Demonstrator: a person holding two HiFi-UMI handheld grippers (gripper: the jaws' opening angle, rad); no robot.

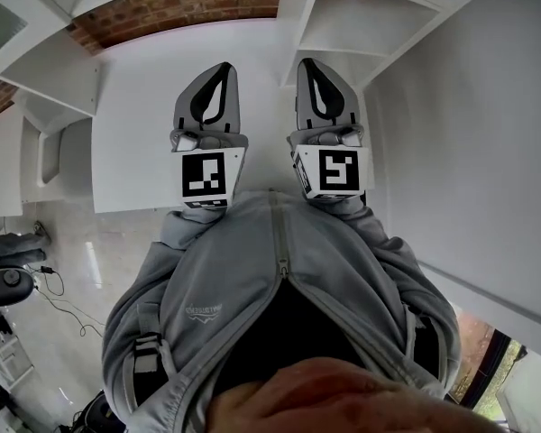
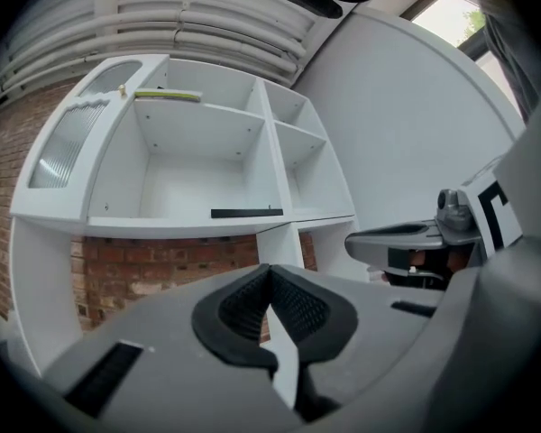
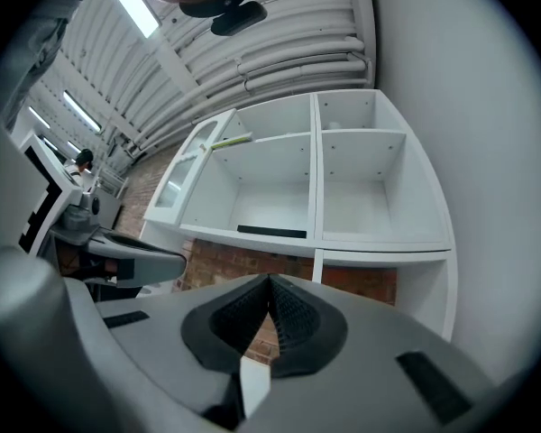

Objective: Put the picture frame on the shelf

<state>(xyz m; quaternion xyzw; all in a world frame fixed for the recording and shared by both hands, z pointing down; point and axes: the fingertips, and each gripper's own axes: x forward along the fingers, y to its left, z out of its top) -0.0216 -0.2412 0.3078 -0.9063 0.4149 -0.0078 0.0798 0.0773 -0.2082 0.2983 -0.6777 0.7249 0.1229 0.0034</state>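
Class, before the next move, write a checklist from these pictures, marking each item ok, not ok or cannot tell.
1. Left gripper shut, nothing between its jaws: ok.
2. Right gripper shut, nothing between its jaws: ok.
3. Dark bar lies flat on the shelf: ok.
4. Dark bar is the picture frame: cannot tell.
5. Both grippers apart from the shelf: ok.

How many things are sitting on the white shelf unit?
2. A black picture frame lies flat at the front of the lower left compartment; a yellow-green strip lies on the board above it. Some corners are hidden.
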